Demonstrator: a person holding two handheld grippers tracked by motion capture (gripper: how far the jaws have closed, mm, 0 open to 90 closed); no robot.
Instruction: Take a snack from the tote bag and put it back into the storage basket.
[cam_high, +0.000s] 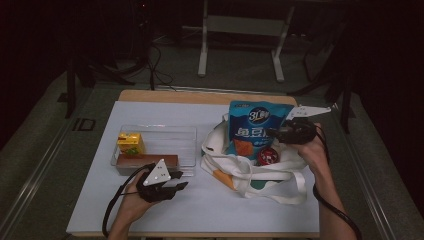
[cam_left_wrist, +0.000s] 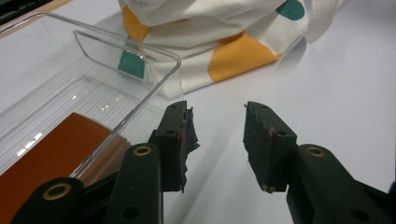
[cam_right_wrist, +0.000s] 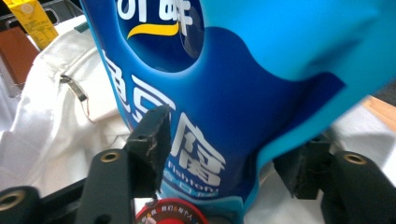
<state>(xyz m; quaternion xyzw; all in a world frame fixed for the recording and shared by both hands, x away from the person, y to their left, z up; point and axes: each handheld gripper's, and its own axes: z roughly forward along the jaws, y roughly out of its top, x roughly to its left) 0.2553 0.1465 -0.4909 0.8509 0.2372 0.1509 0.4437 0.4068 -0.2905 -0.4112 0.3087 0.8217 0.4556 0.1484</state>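
A blue snack bag (cam_high: 257, 125) stands upright in the mouth of a white tote bag (cam_high: 260, 175) with orange and green spots. My right gripper (cam_high: 274, 134) is at the bag's right side. In the right gripper view the blue bag (cam_right_wrist: 224, 93) passes between the wide-apart jaws of my right gripper (cam_right_wrist: 224, 154), unsqueezed. A red round lid (cam_high: 267, 156) lies in the tote below it. My left gripper (cam_high: 181, 180) rests open and empty on the white mat, just in front of a clear tray (cam_high: 185, 135); its open jaws (cam_left_wrist: 217, 135) show only bare mat between them.
The clear tray (cam_left_wrist: 126, 51) holds a yellow drink carton (cam_high: 131, 143) and a flat brown box (cam_high: 147, 161). The tote (cam_left_wrist: 224, 42) lies close to the tray's right end. A metal frame (cam_high: 240, 30) stands on the floor beyond the table.
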